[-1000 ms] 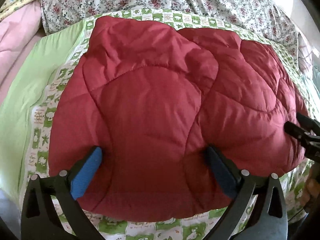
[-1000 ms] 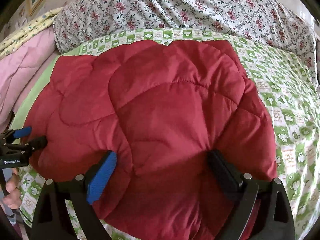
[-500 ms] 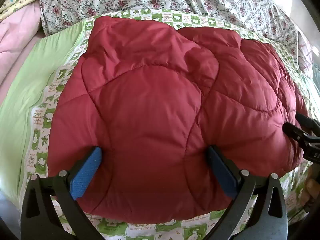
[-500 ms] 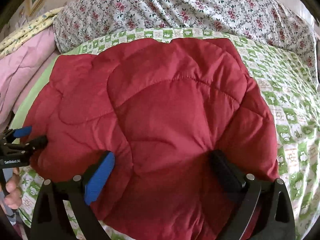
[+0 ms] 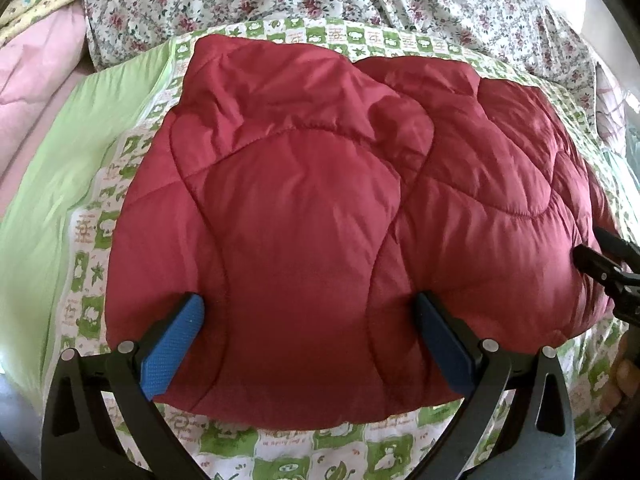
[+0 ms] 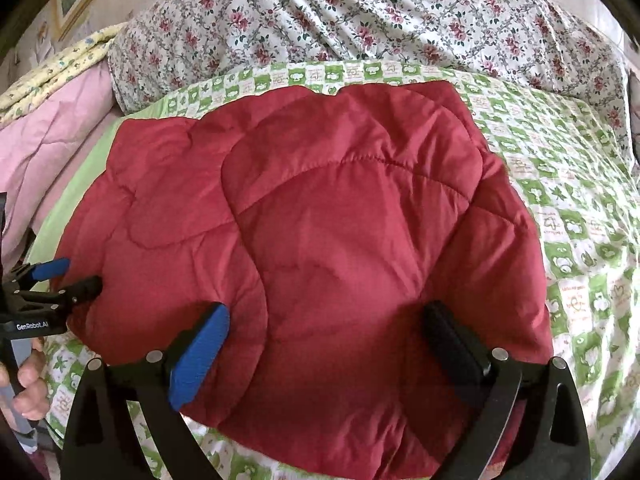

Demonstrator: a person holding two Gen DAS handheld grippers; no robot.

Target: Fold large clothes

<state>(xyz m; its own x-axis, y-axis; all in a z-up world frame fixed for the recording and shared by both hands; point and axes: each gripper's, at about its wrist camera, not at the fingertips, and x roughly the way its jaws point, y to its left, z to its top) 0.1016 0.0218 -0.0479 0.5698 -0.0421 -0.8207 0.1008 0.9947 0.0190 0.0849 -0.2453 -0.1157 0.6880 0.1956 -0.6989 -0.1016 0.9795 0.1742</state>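
Note:
A dark red quilted padded garment point(image 5: 312, 208) lies folded into a puffy bundle on a bed sheet point(image 5: 92, 232) with green and white squares. My left gripper point(image 5: 306, 304) stands open, its blue-padded fingers point(image 5: 172, 344) spread wide over the bundle's near left edge. My right gripper point(image 6: 326, 312) is open too, straddling the garment point(image 6: 340, 220) at its near right part. In the left wrist view the right gripper point(image 5: 588, 244) shows at the garment's right side. The right wrist view catches the left gripper point(image 6: 80, 272) at the left side. Neither holds any fabric.
A floral quilt point(image 6: 360, 12) is heaped across the back of the bed. A pink blanket point(image 5: 36, 64) lies at the far left, beside a plain green strip of sheet point(image 5: 72, 152). A hand point(image 6: 28, 376) holds the left gripper's handle. Bare sheet point(image 6: 580, 220) stretches to the right.
Both grippers stay open. The left wrist view has drawn back slightly, so a little more sheet shows below the garment's near edge. The garment has not changed shape.

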